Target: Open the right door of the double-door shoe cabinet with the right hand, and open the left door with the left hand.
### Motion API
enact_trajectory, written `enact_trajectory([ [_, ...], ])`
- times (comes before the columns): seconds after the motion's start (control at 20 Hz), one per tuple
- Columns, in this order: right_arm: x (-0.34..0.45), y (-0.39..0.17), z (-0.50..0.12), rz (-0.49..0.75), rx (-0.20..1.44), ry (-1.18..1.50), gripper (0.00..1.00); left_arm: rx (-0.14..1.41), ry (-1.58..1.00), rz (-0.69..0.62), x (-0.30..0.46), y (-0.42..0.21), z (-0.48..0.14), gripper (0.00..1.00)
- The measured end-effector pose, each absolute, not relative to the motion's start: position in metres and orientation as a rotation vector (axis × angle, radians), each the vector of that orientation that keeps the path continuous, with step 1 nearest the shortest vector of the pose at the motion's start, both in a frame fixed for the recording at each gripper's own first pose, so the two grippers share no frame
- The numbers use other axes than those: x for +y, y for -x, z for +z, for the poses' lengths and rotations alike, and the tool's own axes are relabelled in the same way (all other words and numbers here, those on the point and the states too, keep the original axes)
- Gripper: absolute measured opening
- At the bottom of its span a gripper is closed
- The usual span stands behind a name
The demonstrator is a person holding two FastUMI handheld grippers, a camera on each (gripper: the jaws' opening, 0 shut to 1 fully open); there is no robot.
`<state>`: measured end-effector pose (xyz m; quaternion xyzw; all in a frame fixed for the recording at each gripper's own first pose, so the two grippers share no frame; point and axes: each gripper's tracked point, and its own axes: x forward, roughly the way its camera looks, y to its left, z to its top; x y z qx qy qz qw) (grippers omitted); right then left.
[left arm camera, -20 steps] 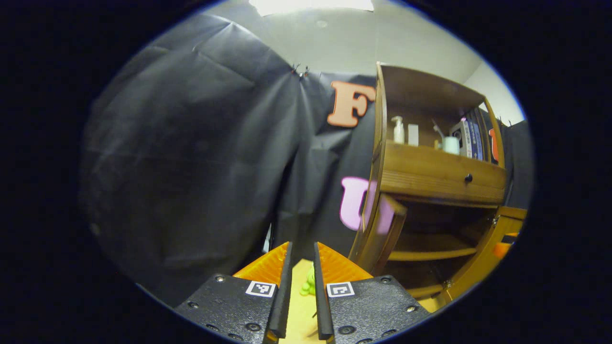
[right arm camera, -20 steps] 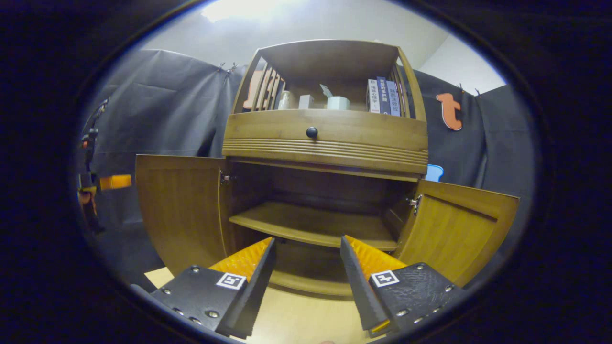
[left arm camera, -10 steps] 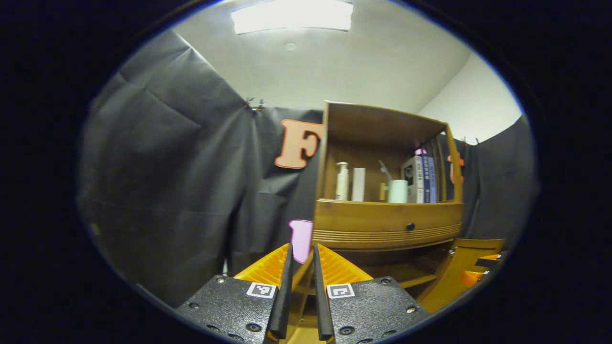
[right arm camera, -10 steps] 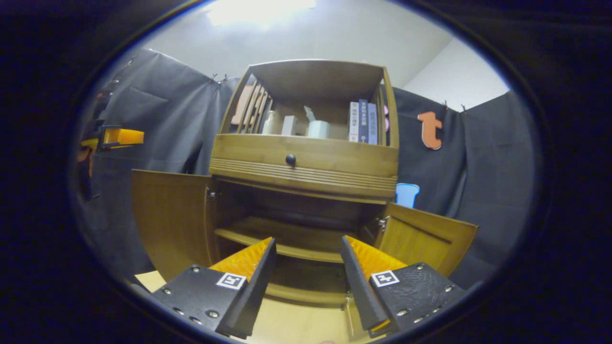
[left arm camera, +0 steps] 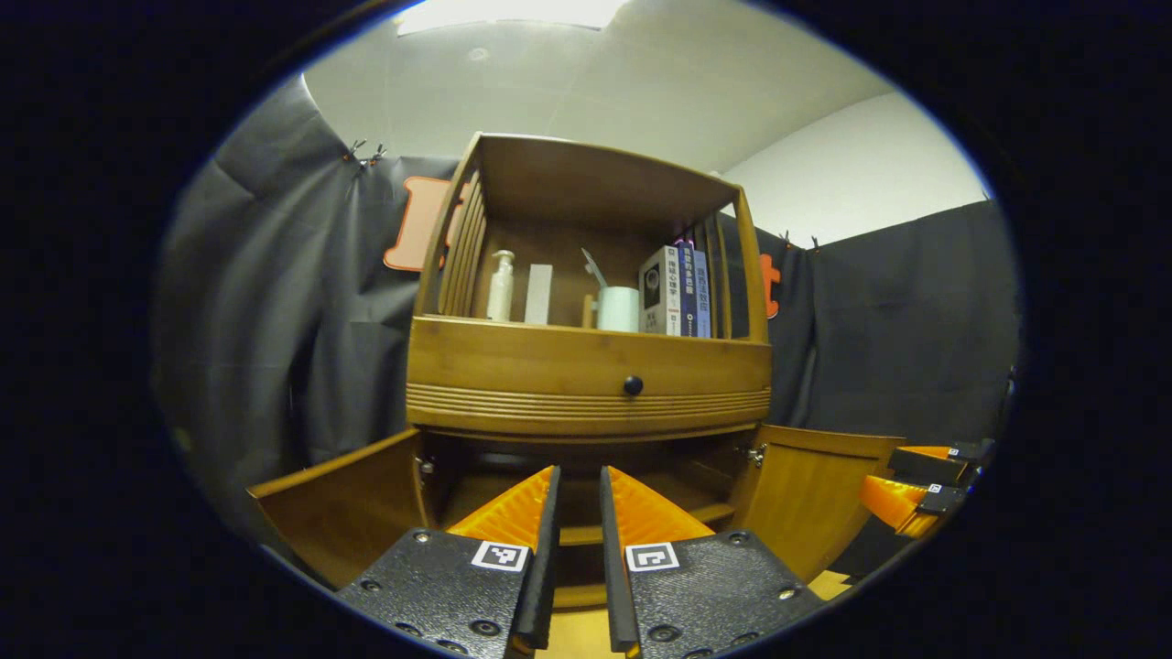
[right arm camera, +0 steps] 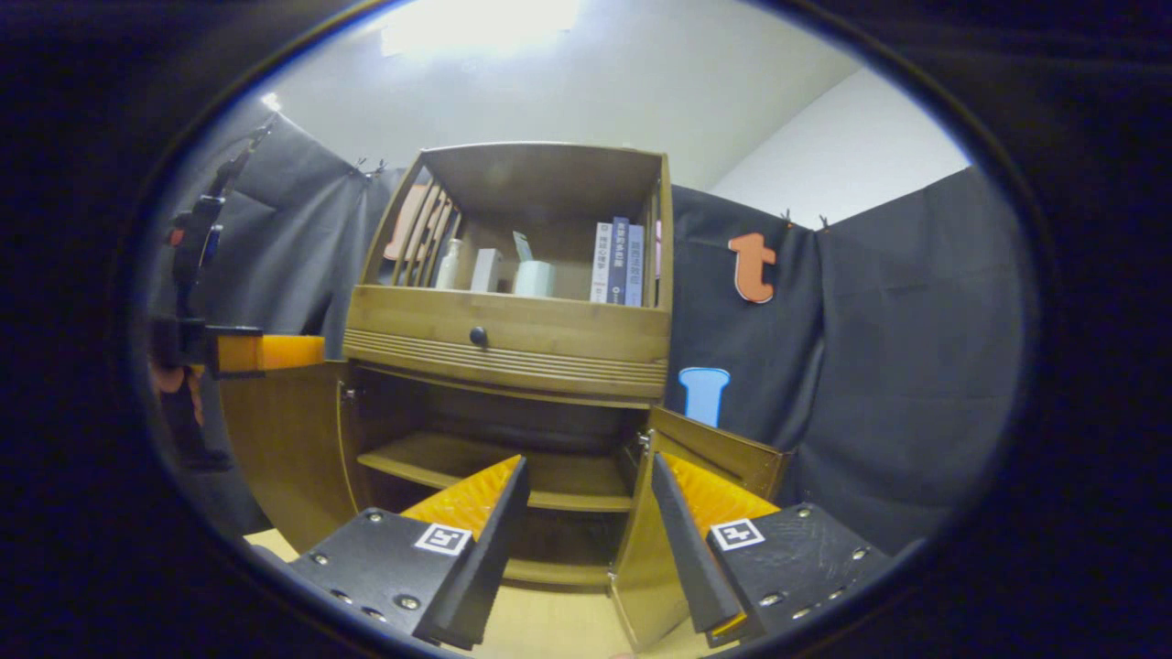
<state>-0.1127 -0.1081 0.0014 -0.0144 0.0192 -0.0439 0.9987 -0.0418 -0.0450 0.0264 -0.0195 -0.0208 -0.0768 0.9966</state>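
Judging from how both doors stand swung out, we take the opening as done or nearly so, and the step in hand as drawing clear: we would back each claw straight away from the shoe cabinet [left arm camera: 586, 384], low of centre in the left gripper view, without brushing a door edge and swinging it shut. In that view the left gripper [left arm camera: 578, 531] sits at bottom centre, its fingers nearly pressed together with a thin gap and nothing between them; the left door [left arm camera: 343, 513] lies at lower left, the right door [left arm camera: 810, 508] at lower right. In the right gripper view the right gripper [right arm camera: 586, 526] is spread wide and empty, with the right door's edge just beyond its right finger. We cannot tell how far either door's hinge will go. The cabinet's foot and the door handles are cut off or hidden.
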Motion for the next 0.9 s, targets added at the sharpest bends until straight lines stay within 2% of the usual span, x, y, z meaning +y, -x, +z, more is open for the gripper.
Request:
enact_trajectory([
  [0.05,-0.111,0.115,0.000,-0.095,0.044,0.025,0.77,-0.027,0.049,-0.151,-0.048,0.041,0.018,0.17],
  [0.15,-0.115,0.118,-0.002,-0.104,0.049,0.019,0.80,0.010,0.067,-0.167,-0.066,0.040,0.001,0.24],
  [0.25,-0.117,0.118,-0.001,-0.108,0.047,0.019,0.77,0.025,0.063,-0.157,-0.072,0.040,-0.009,0.40],
  [0.45,-0.120,0.115,-0.002,-0.123,0.040,-0.003,0.77,0.032,0.075,-0.122,-0.070,0.045,-0.011,0.96],
  [0.5,-0.117,0.113,-0.003,-0.116,0.040,-0.020,0.77,0.031,0.075,-0.122,-0.071,0.042,-0.013,0.92],
  [0.55,-0.113,0.112,-0.002,-0.101,0.034,-0.037,0.80,0.029,0.071,-0.124,-0.071,0.041,-0.014,0.95],
  [0.6,-0.110,0.111,0.000,-0.089,0.025,-0.051,0.79,0.027,0.066,-0.120,-0.069,0.042,-0.014,0.92],
  [0.65,-0.108,0.110,0.003,-0.081,0.012,-0.059,0.77,0.020,0.061,-0.119,-0.069,0.042,-0.012,0.96],
  [0.75,-0.110,0.109,0.010,-0.087,-0.016,-0.058,0.80,0.008,0.055,-0.125,-0.070,0.043,-0.010,0.92],
  [0.8,-0.111,0.109,0.010,-0.094,-0.020,-0.054,0.80,0.005,0.054,-0.131,-0.070,0.043,-0.009,0.95],
  [0.85,-0.111,0.109,0.010,-0.097,-0.019,-0.051,0.77,0.000,0.056,-0.139,-0.071,0.043,-0.008,0.92],
  [0.9,-0.110,0.109,0.010,-0.102,-0.017,-0.048,0.80,-0.002,0.059,-0.150,-0.072,0.044,-0.007,0.96],
])
